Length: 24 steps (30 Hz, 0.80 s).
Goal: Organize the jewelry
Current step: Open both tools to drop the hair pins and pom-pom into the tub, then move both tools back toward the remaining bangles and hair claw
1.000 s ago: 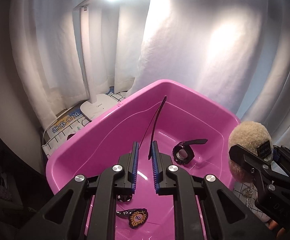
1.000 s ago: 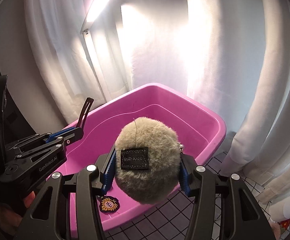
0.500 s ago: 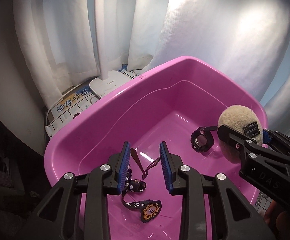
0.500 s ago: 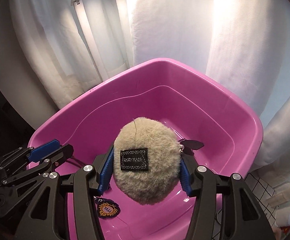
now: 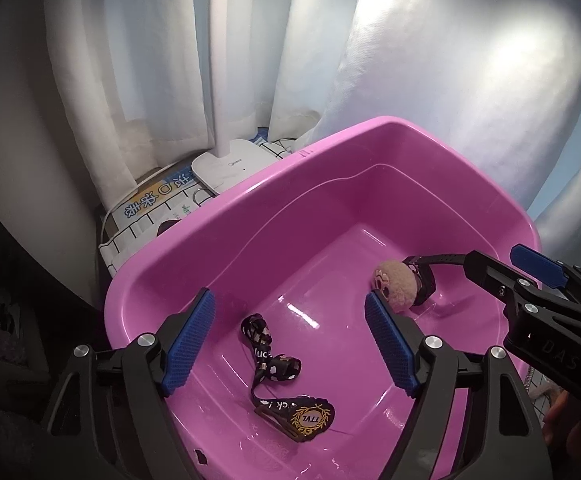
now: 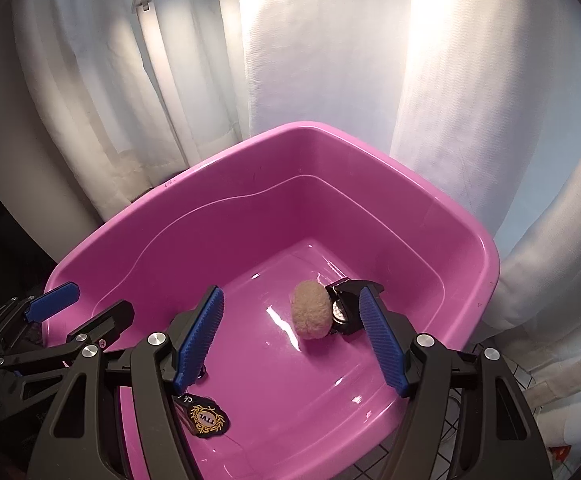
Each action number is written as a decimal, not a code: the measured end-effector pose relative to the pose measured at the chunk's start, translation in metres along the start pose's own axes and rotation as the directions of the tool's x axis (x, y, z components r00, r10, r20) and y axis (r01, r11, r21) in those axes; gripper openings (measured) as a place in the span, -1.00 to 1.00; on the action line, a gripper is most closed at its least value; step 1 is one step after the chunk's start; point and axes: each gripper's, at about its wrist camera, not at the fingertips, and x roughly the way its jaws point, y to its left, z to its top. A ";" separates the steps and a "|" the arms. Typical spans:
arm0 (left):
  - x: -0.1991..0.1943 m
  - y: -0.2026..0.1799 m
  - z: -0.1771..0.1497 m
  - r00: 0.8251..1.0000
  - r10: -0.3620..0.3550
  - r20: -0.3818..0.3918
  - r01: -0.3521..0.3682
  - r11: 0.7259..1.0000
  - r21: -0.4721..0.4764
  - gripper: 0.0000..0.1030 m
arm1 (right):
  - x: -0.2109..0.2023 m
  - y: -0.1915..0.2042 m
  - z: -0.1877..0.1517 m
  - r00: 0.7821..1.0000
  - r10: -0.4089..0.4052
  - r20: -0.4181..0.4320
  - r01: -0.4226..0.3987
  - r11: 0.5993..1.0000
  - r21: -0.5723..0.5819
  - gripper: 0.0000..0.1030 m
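White curtains hang behind pink tub [image 5: 226, 248]. Both grippers are over it w/ jaws opening, nothing between. Strap w/ badge [image 5: 274, 376] lies below left gripper [image 5: 290, 344], long axis along fingers; pompom [image 6: 310, 315] beyond right gripper [image 6: 290, 340], touching watch [image 6: 340, 312].

1. My left gripper [image 5: 290, 340] was matte black, with ribbed blue pads [image 5: 188, 344] and round silver screws.
2. My right gripper [image 6: 290, 338] matched it; its side carried the embossed letters "DAS".
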 end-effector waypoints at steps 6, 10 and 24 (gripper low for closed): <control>-0.017 -0.006 -0.002 0.999 0.009 0.035 -0.010 1.000 0.012 0.84 | -0.020 -0.006 -0.008 1.000 -0.014 0.024 0.014 1.000 0.014 0.31; -0.029 -0.011 -0.004 0.999 0.012 0.050 -0.013 1.000 0.012 0.88 | -0.035 -0.013 -0.015 0.999 -0.026 0.045 0.025 0.999 0.029 0.31; -0.063 -0.059 -0.027 0.995 -0.044 0.089 0.036 0.995 0.091 0.88 | -0.110 -0.054 -0.086 0.991 -0.080 0.112 0.061 0.985 0.160 0.31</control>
